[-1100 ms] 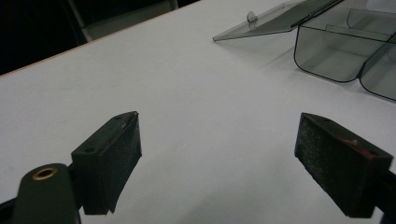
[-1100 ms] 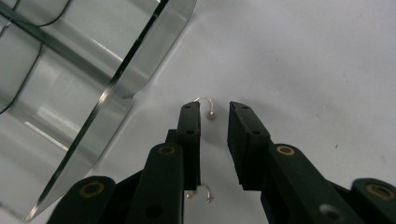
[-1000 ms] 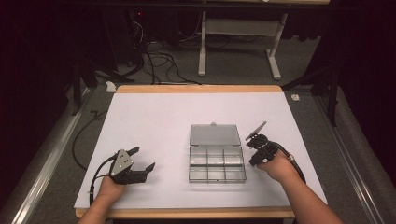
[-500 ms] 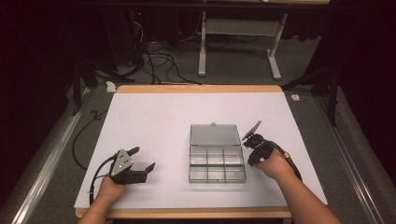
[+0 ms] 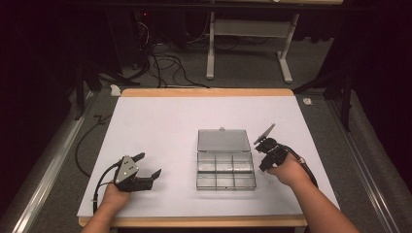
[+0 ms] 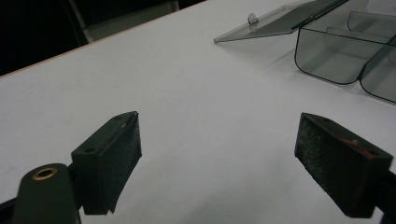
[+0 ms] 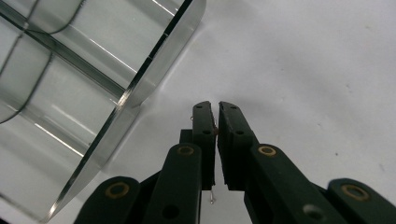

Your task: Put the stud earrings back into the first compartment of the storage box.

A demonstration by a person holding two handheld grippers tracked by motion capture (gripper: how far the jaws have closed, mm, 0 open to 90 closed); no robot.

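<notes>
A clear plastic compartment box (image 5: 226, 172) lies at mid-table, its lid (image 5: 223, 140) flat open behind it. My right gripper (image 5: 263, 165) points down at the white table just right of the box. Its jaws have just been closing and now stand shut on a small thin metal piece (image 7: 215, 128), which pokes out between the pads of my right gripper (image 7: 215, 109). The box's corner (image 7: 154, 60) is close by on the left. My left gripper (image 5: 149, 165) rests open near the front left, nothing between the pads of my left gripper (image 6: 219, 158). The box (image 6: 345, 51) lies beyond it.
The white table top (image 5: 160, 126) has a wooden edge. A cable (image 5: 104, 177) trails from the left gripper and another from the right (image 5: 306, 170). Behind the table are floor cables and a white stand (image 5: 248, 29).
The right gripper has tilted slightly and edged toward the box's right side. The left gripper and the box have stayed put.
</notes>
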